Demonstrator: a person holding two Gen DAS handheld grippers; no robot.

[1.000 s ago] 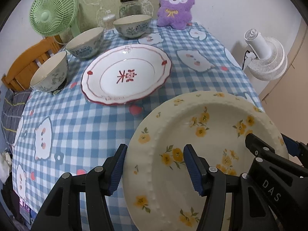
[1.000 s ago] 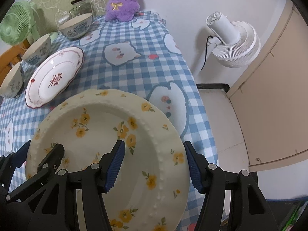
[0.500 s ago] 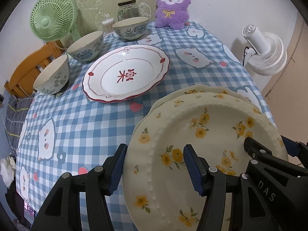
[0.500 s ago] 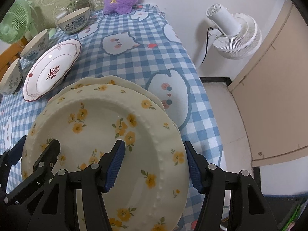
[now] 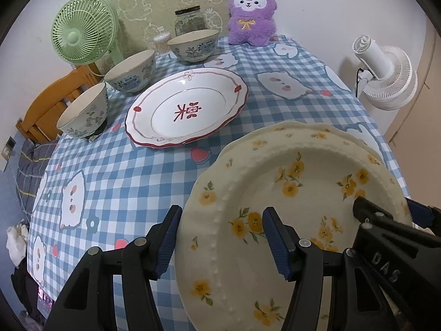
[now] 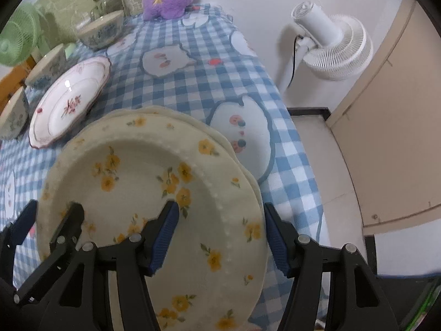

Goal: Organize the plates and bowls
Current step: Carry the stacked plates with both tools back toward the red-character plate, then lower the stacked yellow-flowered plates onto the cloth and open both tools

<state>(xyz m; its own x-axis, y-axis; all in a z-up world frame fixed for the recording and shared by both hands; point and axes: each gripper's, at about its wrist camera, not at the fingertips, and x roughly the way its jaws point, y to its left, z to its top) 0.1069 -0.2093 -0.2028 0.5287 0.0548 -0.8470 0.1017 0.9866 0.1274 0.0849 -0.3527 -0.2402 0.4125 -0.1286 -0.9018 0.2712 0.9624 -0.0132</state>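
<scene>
A cream plate with yellow flowers point(image 5: 292, 209) point(image 6: 148, 182) is held level between both grippers. My left gripper point(image 5: 220, 237) straddles its left rim; my right gripper point(image 6: 220, 231) straddles its right rim. Both are wide apart with the rim between the fingers. A second cream plate point(image 5: 344, 135) point(image 6: 193, 118) lies on the table just beneath it, its far edge showing. A white plate with red trim point(image 5: 187, 107) point(image 6: 69, 102) lies further back. Three blue-patterned bowls point(image 5: 82, 113) point(image 5: 131, 70) point(image 5: 193, 45) stand behind it.
Blue checked tablecloth point(image 5: 110, 171) covers the table. A green fan point(image 5: 82, 24), a glass jar point(image 5: 190, 20) and a purple plush toy point(image 5: 250, 19) stand at the back. A white fan point(image 6: 328, 44) stands off the table's right edge. A wooden chair point(image 5: 46, 104) is at the left.
The flowered plate has been carried back and down over the second cream plate, whose edge has come into view beneath it. Both grippers keep the same hold.
</scene>
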